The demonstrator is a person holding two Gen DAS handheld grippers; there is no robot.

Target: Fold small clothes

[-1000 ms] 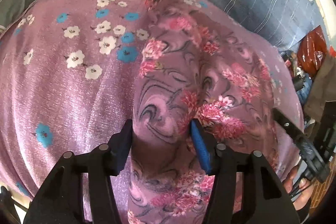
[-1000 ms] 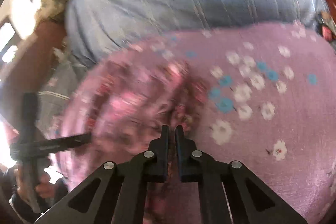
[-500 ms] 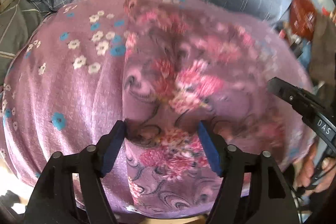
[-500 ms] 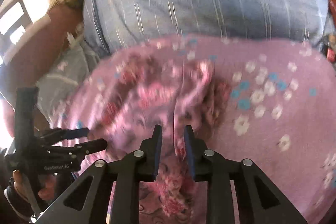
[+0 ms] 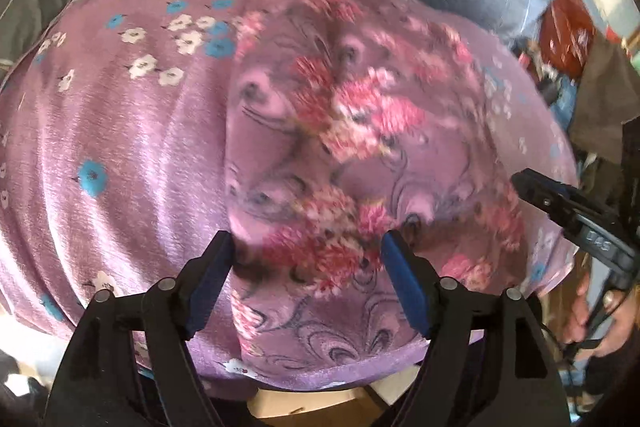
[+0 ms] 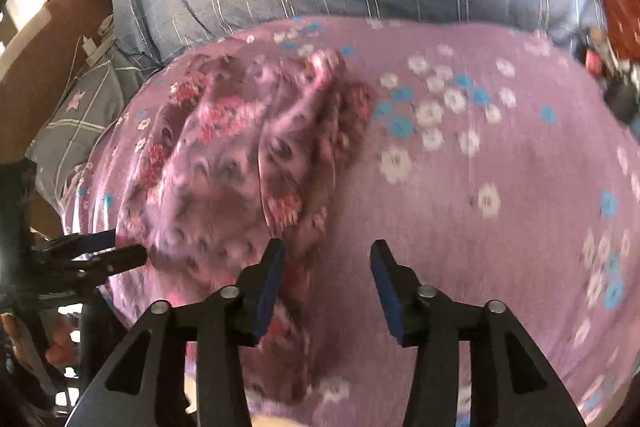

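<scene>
Left gripper [image 5: 306, 259]: black, blue-padded, spread wide, straddling the near edge of the garment without pinching it.
Right gripper [image 6: 326, 267]: same make, spread, holding nothing, at the garment's right edge.
Small mauve garment with pink floral and swirl print [image 5: 340, 131]: lies bunched, partly folded, on a purple cloth with white and blue flowers [image 5: 120, 131].
Step, as judged: re-grip for the next fold. Close each gripper on a single edge layer only, avoiding the cloth beneath; lift both corners together, keeping the edge taut.

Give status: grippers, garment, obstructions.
Left gripper open, straddling the floral garment. Right gripper open, holding nothing. Garment lies bunched on purple flowered cloth. Nothing blocking.
</scene>
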